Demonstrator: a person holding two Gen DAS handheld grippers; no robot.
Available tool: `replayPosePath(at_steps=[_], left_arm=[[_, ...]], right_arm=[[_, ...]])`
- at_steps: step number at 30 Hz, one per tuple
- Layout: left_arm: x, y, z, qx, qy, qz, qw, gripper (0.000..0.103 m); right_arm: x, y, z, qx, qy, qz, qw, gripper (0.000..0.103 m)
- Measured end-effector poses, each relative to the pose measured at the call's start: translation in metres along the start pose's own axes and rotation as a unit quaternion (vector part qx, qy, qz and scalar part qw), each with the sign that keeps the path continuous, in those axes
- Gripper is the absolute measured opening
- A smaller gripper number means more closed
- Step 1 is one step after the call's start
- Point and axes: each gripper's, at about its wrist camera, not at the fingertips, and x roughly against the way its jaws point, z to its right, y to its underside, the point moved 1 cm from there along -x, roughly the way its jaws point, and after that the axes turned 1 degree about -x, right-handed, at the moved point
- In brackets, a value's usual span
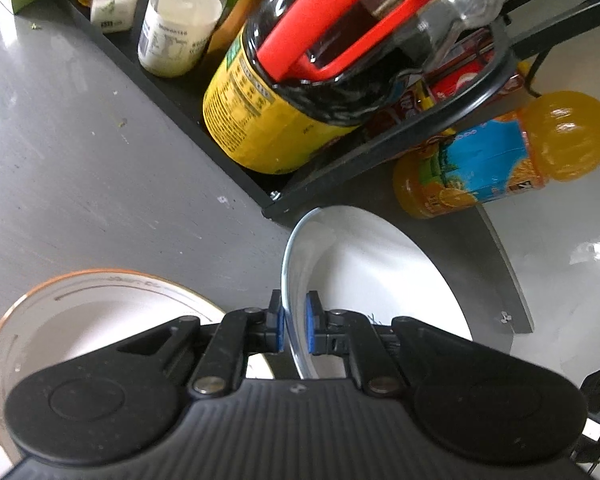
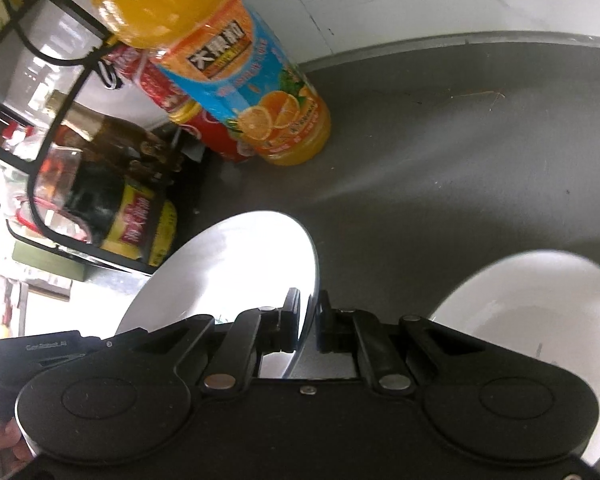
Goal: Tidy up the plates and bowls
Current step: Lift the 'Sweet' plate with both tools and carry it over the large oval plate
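My left gripper (image 1: 294, 328) is shut on the near left rim of a white plate (image 1: 380, 280), its blue pads (image 1: 277, 326) on either side of the thin edge. The plate tilts above the grey table. An orange-rimmed white plate (image 1: 80, 320) lies at the lower left, partly under the gripper body. In the right wrist view my right gripper (image 2: 310, 316) is shut on the right edge of a white plate (image 2: 236, 272), which looks like the same one. A white bowl (image 2: 540, 312) sits on the table to its right.
A black wire rack (image 1: 340, 168) holds a yellow-labelled dark sauce jug (image 1: 276, 120), a white jar (image 1: 176, 32) and other bottles. An orange juice bottle (image 1: 500, 156) (image 2: 260, 92) stands beside the rack near the table's edge (image 1: 508, 264). Part of the other gripper (image 2: 40, 352) shows at the left.
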Motion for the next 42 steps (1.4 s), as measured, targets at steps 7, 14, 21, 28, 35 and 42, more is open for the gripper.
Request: replayPosePath(at_steps=[7, 14, 21, 28, 35, 42], left_arm=[[0.022, -0.001, -0.013, -0.027, 0.011, -0.006, 0.9995, 0.009], [0.039, -0.001, -0.036, -0.051, 0.024, -0.026, 0.9981, 0.009], [0.051, -0.002, -0.057, -0.076, 0.034, -0.049, 0.9953, 0.009], [0.059, 0.003, -0.078, -0.104, 0.040, -0.069, 0.9914, 0.009], [0.069, 0.009, -0.101, -0.122, 0.033, -0.085, 0.9884, 0.009], [0.074, 0.013, -0.118, -0.134, 0.033, -0.094, 0.9860, 0.009]], right_arm=[[0.011, 0.024, -0.015, -0.018, -0.007, 0.019, 1.000, 0.008], [0.016, 0.056, -0.033, -0.033, 0.001, 0.036, 0.999, 0.008], [0.020, 0.090, -0.049, -0.053, 0.007, 0.053, 0.997, 0.008], [0.024, 0.124, -0.064, -0.058, 0.019, 0.069, 0.996, 0.008], [0.034, 0.149, -0.075, -0.067, 0.014, 0.074, 0.995, 0.008], [0.040, 0.171, -0.082, -0.069, 0.011, 0.081, 0.994, 0.008]])
